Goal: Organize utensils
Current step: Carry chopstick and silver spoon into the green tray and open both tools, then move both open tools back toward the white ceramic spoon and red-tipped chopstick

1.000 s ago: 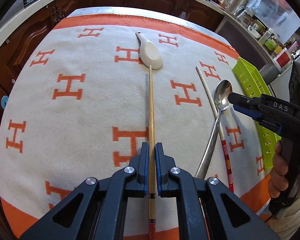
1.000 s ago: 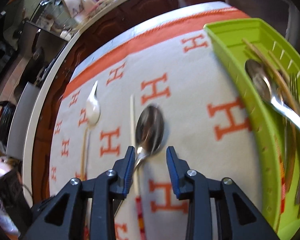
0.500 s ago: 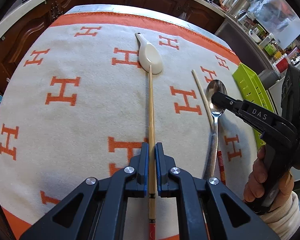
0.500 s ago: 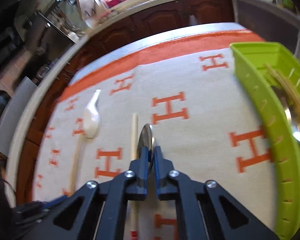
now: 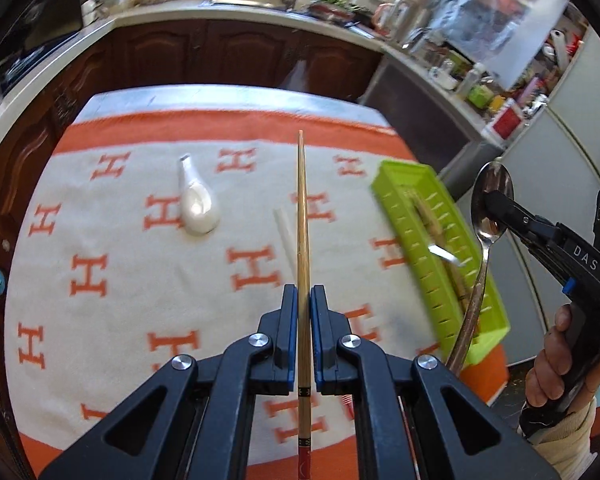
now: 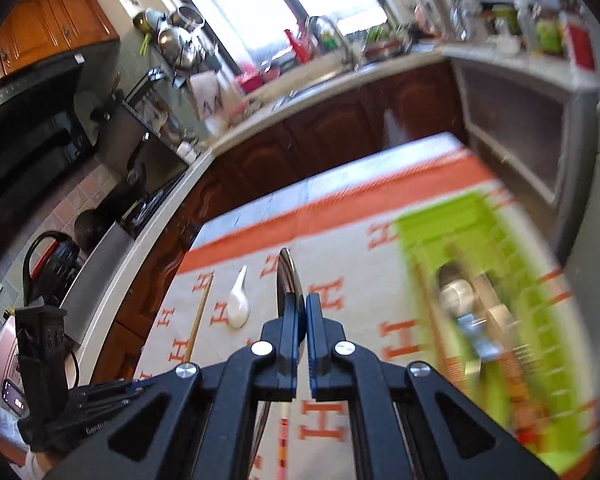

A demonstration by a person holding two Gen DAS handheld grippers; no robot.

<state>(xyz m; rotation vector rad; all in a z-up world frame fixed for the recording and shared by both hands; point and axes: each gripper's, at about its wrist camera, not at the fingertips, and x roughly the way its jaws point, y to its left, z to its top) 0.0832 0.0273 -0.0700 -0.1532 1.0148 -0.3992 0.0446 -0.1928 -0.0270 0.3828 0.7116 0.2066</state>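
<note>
**Two utensils in the air, both held at a weak point**

The left gripper [image 5: 304,300] is clenched on a wooden chopstick [image 5: 302,216], which points to 12 o'clock above the cloth [image 5: 112,320]. The right gripper [image 6: 302,312] has just been closing and now pinches the bowl of the metal spoon [image 5: 488,216], with the handle hanging down.

I judge two risks. The spoon is held only by its smooth bowl, so the long handle can swing and the spoon may slip out before it reaches the green tray [image 5: 440,248] at 3 o'clock. The chopstick is thin and may turn between the pads.

The left view shows the whole spoon, the person's hand [image 5: 556,364] and a second pale chopstick [image 5: 286,236] on the cloth. The right view shows the spoon only from its edge, but it looks into the tray, where blurred cutlery lies. The white ceramic spoon [image 5: 198,208] lies at 10 o'clock.
</note>
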